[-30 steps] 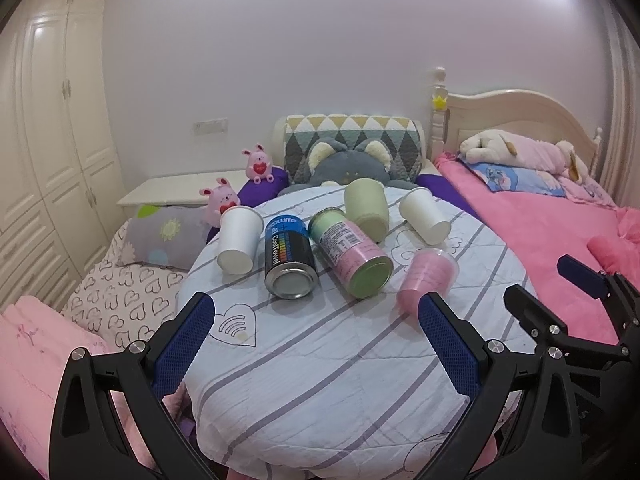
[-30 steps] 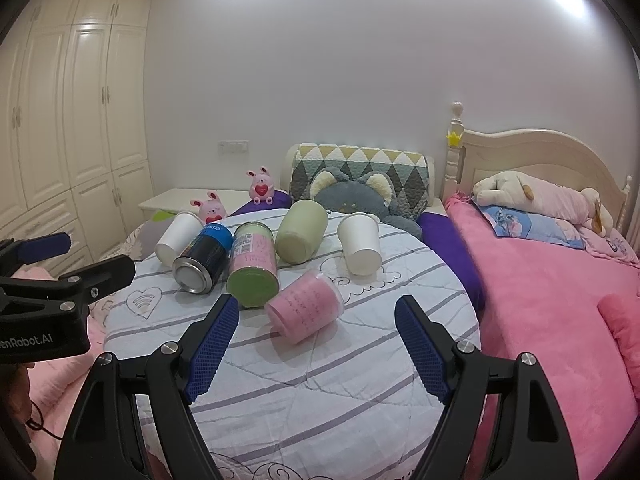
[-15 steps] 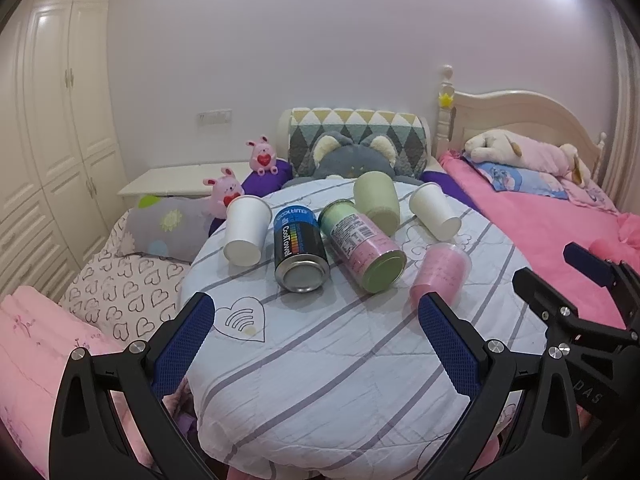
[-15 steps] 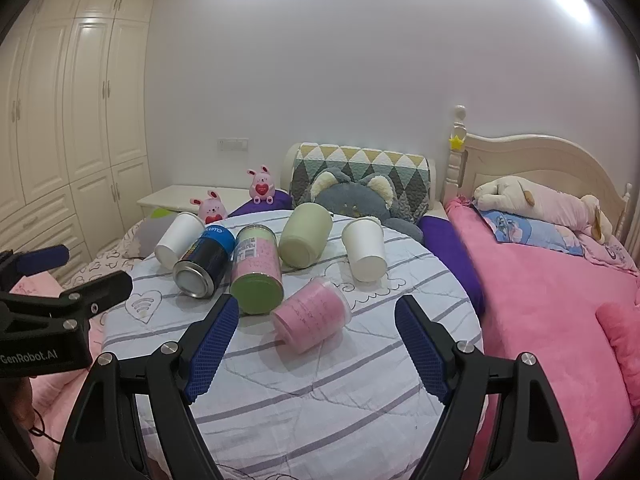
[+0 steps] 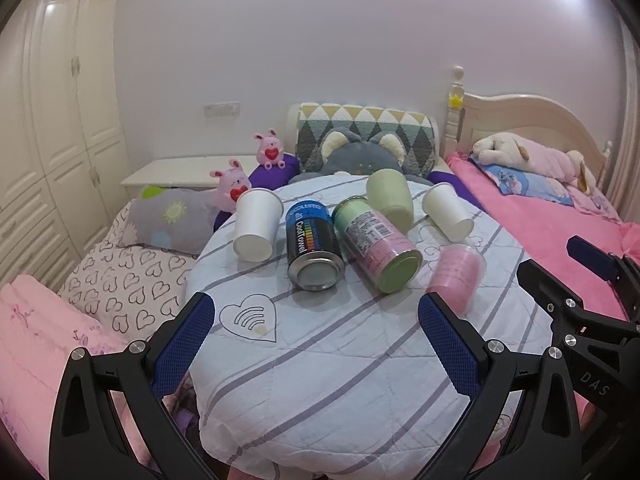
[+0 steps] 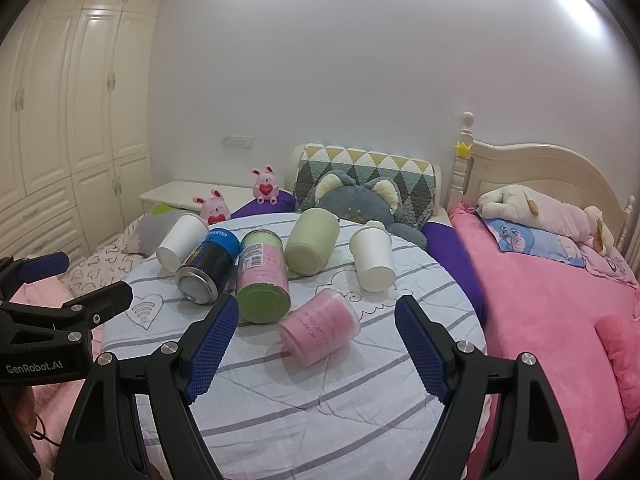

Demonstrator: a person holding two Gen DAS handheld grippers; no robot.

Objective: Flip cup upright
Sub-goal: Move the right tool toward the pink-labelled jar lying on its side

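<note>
Right gripper (image 6: pixel 316 354) held wide open, empty, low over near edge of round worktop (image 6: pixel 320 408) with striped quilted cover. Left gripper (image 5: pixel 316 344) likewise fully spread, nothing held, hovering at near edge.

Just ahead between right gripper fingers: pink translucent cup (image 6: pixel 319 331) lying on its side, nearest of all, apart from the rest. Probably the cup to flip, though which end is the mouth could not be told.

Just behind: green-and-pink can (image 6: pixel 262 276) and dark blue CoolTowel can (image 6: pixel 208 266), both toppled, side by side, seemingly touching. Further back: white paper cup (image 6: pixel 181 246) on left, pale green cup (image 6: pixel 313 246) in middle, second white paper cup (image 6: pixel 373 260) on right, all tipped over. Beyond: grey plush cushion (image 6: pixel 358 200), bed headboard.

For a good grasp: best lowered straight onto pink cup, clamped across mid-body, lightly, thin wall likely to crush. Green-and-pink can near left finger, worth avoiding. Soft cover may let cup roll or tip.
</note>
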